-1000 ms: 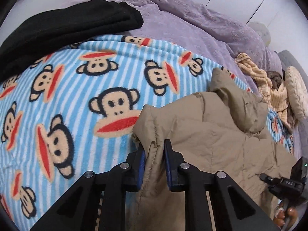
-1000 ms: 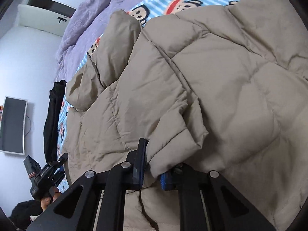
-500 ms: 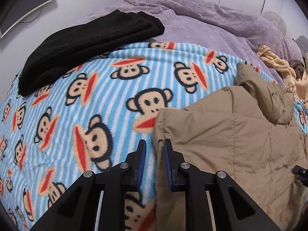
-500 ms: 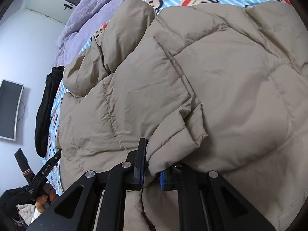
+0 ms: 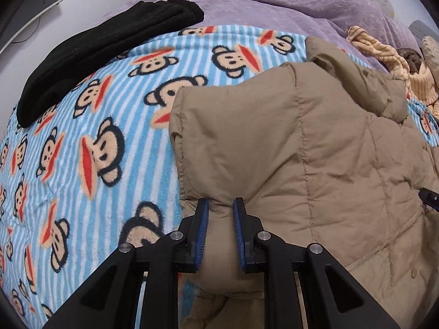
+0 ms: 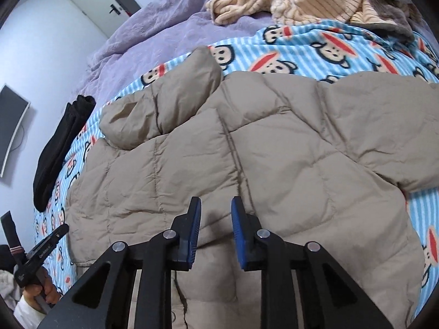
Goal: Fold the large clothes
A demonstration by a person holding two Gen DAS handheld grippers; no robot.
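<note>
A tan quilted puffer jacket (image 5: 315, 150) lies spread on the blue striped monkey-print blanket (image 5: 82, 137); it also fills the right wrist view (image 6: 247, 150). My left gripper (image 5: 221, 211) is shut on a fold of the jacket's left edge, the fabric bunched between the blue pads. My right gripper (image 6: 215, 208) hangs just over the jacket's lower part with its jaws apart and nothing between them. The jacket's hood (image 6: 170, 109) lies at the far side. The left gripper also shows in the right wrist view at the lower left (image 6: 41, 252).
A folded black garment (image 5: 96, 46) lies at the blanket's far left. A purple bedspread (image 5: 274, 2) covers the bed behind. A heap of striped beige clothes (image 6: 315, 2) lies at the far right. A monitor (image 6: 11, 126) hangs on the wall.
The right gripper has opened and let go of the jacket sleeve cuff, and the jacket now lies flatter. The left gripper has moved onto the jacket's edge and now pinches it.
</note>
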